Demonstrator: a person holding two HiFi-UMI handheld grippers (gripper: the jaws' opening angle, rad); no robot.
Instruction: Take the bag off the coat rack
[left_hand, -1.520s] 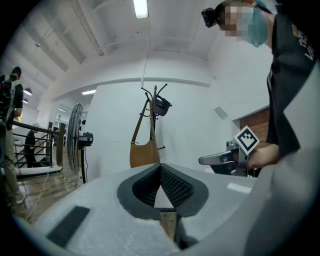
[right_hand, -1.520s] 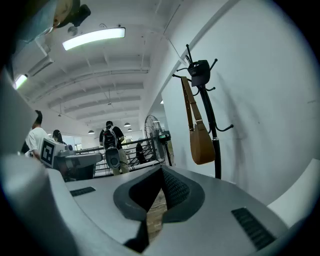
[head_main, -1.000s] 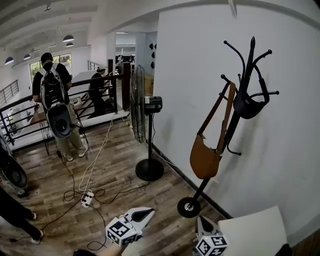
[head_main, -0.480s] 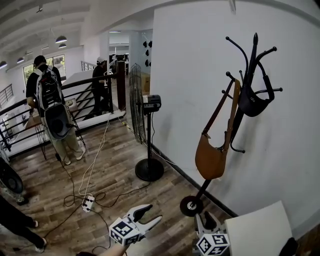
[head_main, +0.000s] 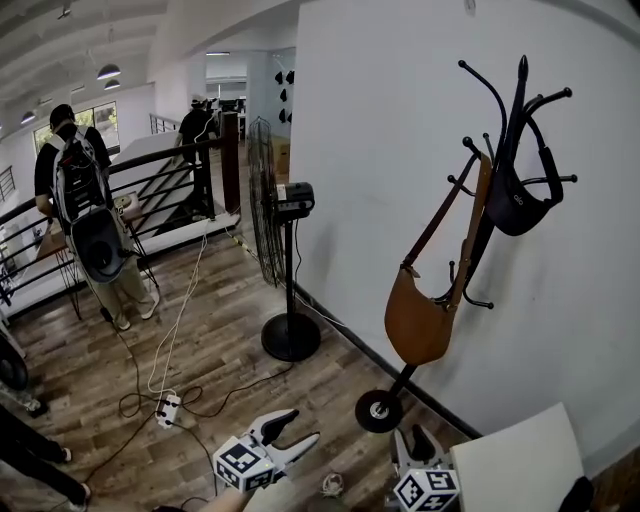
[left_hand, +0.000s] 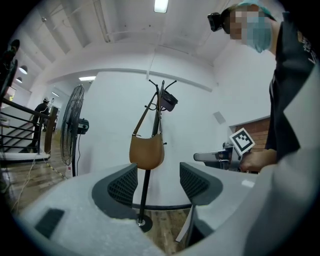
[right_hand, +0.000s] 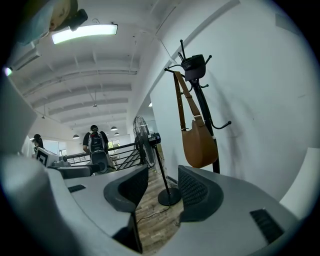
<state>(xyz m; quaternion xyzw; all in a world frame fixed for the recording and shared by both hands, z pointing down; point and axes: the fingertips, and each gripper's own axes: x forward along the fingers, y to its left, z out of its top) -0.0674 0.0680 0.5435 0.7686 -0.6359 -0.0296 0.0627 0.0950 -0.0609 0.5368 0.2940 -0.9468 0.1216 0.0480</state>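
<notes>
A brown shoulder bag (head_main: 418, 320) hangs by its strap from a hook of the black coat rack (head_main: 480, 230) against the white wall. It also shows in the left gripper view as the bag (left_hand: 146, 152) on the rack (left_hand: 158, 107), and in the right gripper view as the bag (right_hand: 199, 145). My left gripper (head_main: 300, 426) and right gripper (head_main: 412, 446) are low at the frame's bottom, well short of the rack. The jaws of both are opening with nothing between them, as seen at the left gripper (left_hand: 157, 182) and the right gripper (right_hand: 162, 187).
A black pouch (head_main: 520, 205) hangs higher on the rack. A standing fan (head_main: 272, 215) is left of it, with cables and a power strip (head_main: 166, 408) on the wood floor. A white tabletop corner (head_main: 520, 462) is at bottom right. A person with a backpack (head_main: 85, 215) stands by the railing.
Both grippers' jaws went from shut to spread apart. The view has shifted a little, so the rack sits slightly further right. The person by the railing moved left.
</notes>
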